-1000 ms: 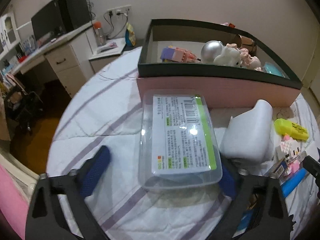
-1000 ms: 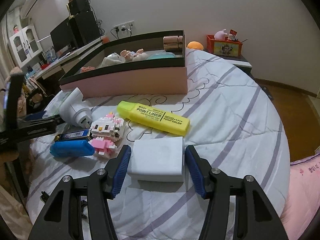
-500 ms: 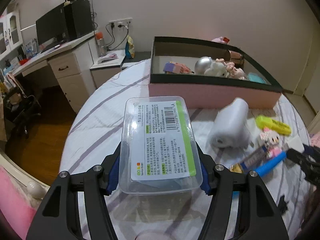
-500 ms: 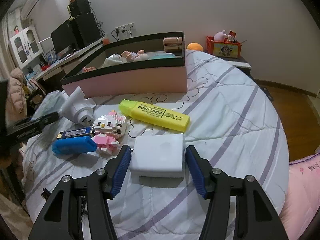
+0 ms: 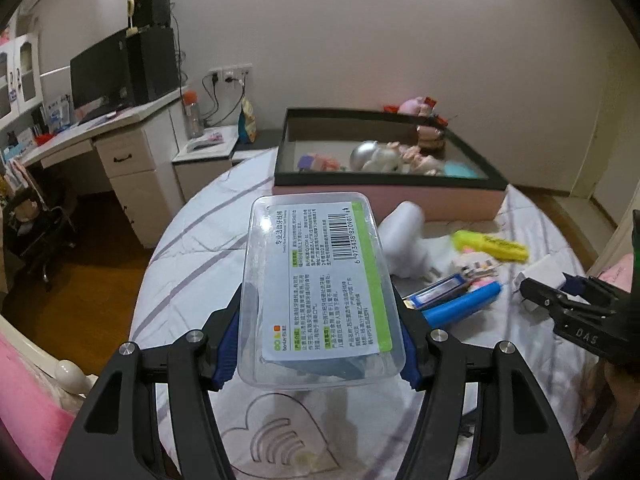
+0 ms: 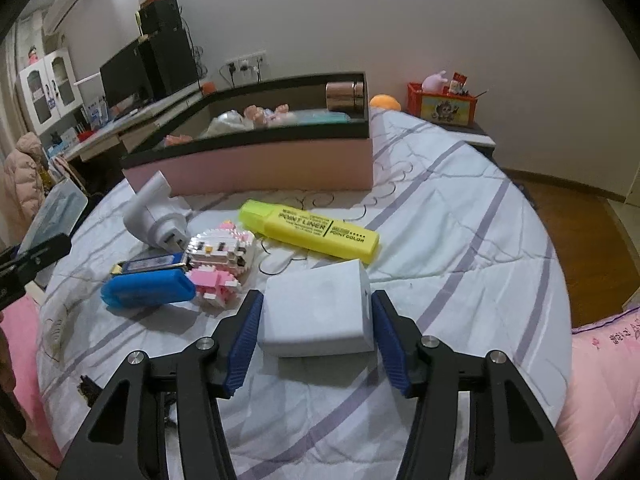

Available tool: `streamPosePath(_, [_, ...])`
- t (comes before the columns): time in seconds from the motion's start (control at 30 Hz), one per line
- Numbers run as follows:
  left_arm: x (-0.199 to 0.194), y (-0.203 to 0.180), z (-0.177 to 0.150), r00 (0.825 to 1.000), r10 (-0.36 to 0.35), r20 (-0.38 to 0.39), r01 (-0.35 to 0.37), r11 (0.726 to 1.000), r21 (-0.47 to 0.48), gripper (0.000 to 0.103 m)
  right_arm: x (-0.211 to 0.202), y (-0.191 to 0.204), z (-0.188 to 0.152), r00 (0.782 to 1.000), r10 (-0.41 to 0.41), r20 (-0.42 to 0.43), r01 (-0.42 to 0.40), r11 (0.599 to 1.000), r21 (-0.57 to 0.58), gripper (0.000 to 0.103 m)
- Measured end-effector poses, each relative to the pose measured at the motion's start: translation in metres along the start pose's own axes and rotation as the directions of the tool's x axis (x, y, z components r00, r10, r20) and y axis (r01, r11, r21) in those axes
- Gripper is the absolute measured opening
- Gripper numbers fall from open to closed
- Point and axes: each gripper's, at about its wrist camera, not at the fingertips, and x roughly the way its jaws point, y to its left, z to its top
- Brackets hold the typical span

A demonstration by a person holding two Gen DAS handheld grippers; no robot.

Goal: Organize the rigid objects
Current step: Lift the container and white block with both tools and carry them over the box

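My left gripper (image 5: 316, 344) is shut on a clear plastic box (image 5: 320, 284) with a green-edged label and holds it lifted above the bed. My right gripper (image 6: 316, 336) is shut on a white rectangular block (image 6: 320, 312), held just off the sheet. The pink storage box with a black rim (image 5: 384, 196) (image 6: 256, 156) stands at the back and holds several toys. On the sheet lie a yellow highlighter (image 6: 312, 228), a pink-and-white brick figure (image 6: 220, 256), a blue case (image 6: 148, 288) and a white plug adapter (image 6: 156, 216).
The round bed with a striped white sheet (image 6: 460, 240) drops off to a wood floor on both sides. A white desk with a monitor (image 5: 104, 80) stands at the left. A red basket (image 6: 444, 104) sits on a nightstand behind the bed.
My left gripper closed on the clear box and lifted it up and back from the sheet. My right gripper has closed a little onto the white block and raised it slightly.
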Motion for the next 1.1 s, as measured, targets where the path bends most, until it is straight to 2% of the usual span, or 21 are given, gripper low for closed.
streamPosePath(0.23, [-0.030, -0.013, 0.001, 0.998, -0.013, 0.067, 0.014, 1.000, -0.009, 0.064, -0.049, 0.018, 0.011, 0.989, 0.021, 0.144, -0.018, 1.000, -0.019, 0.056])
streamPosePath(0.37, [-0.051, -0.021, 0.004, 0.992, -0.001, 0.124, 0.002, 1.000, -0.002, 0.064, -0.087, 0.041, 0.023, 0.966, 0.053, 0.252, -0.039, 0.998, -0.058, 0.056])
streamPosePath(0.5, [-0.075, -0.028, 0.010, 0.981, -0.003, 0.194, 0.003, 1.000, 0.003, 0.064, -0.112, 0.067, 0.029, 0.946, 0.079, 0.316, -0.045, 0.992, -0.115, 0.056])
streamPosePath(0.57, [-0.089, -0.030, 0.014, 0.972, -0.001, 0.235, 0.001, 1.000, -0.002, 0.064, -0.124, 0.079, 0.031, 0.928, 0.080, 0.364, -0.032, 0.990, -0.135, 0.056])
streamPosePath(0.63, [-0.103, -0.033, 0.018, 0.961, 0.023, 0.276, -0.024, 1.000, -0.001, 0.064, -0.131, 0.084, 0.032, 0.922, 0.087, 0.378, -0.033, 0.989, -0.145, 0.056])
streamPosePath(0.9, [-0.151, -0.040, 0.028, 0.912, 0.073, 0.403, -0.080, 0.997, -0.001, 0.064, -0.167, 0.102, 0.039, 0.868, 0.110, 0.485, -0.033, 0.986, -0.165, 0.056])
streamPosePath(1.1, [-0.167, -0.040, 0.032, 0.881, 0.084, 0.466, -0.093, 0.996, -0.004, 0.064, -0.179, 0.110, 0.045, 0.846, 0.121, 0.519, -0.026, 0.982, -0.186, 0.056])
